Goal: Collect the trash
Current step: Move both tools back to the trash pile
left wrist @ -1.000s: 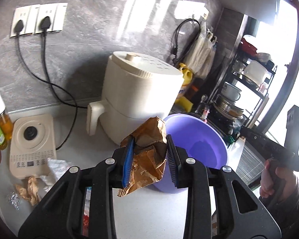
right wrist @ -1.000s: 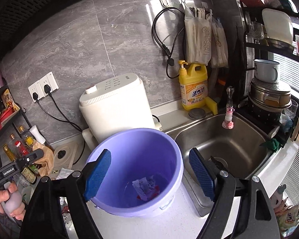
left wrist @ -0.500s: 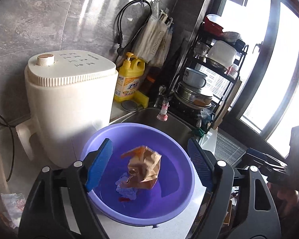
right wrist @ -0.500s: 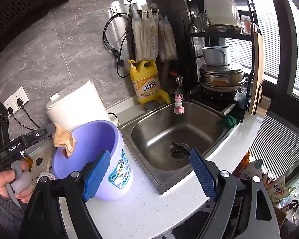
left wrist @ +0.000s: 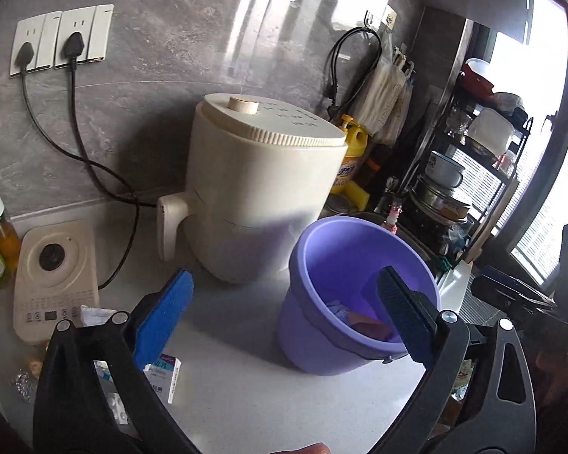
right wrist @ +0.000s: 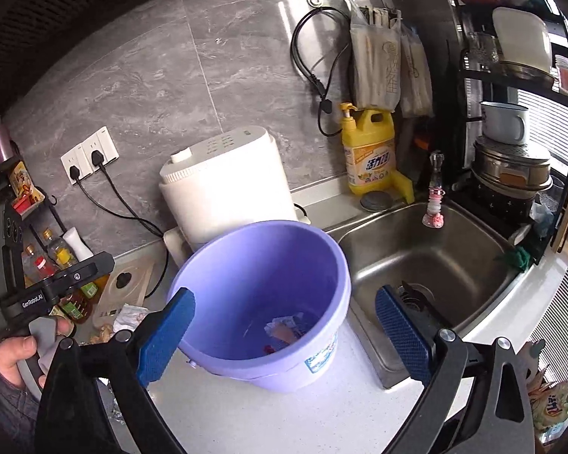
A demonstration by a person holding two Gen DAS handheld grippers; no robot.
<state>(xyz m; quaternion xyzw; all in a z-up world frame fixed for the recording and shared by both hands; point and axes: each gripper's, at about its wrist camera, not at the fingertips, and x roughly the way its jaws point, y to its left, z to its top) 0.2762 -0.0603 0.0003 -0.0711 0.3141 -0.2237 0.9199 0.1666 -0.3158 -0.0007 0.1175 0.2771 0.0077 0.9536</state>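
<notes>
My left gripper [left wrist: 284, 317] hangs over the counter with its jaws spread wide and nothing between them; the purple bucket [left wrist: 356, 257] stands just ahead and to the right of it, its right pad overlapping the bucket's rim in view, and a small medicine box [left wrist: 166, 372] lies on the counter just under its left finger. My right gripper [right wrist: 284, 335] is likewise spread and empty, held just above and in front of the same bucket, where a few scraps of trash [right wrist: 284, 331] lie at the bottom. Beyond the bucket stands the cream air fryer [right wrist: 223, 189], and to the right of my right gripper is the steel sink [right wrist: 416, 249].
</notes>
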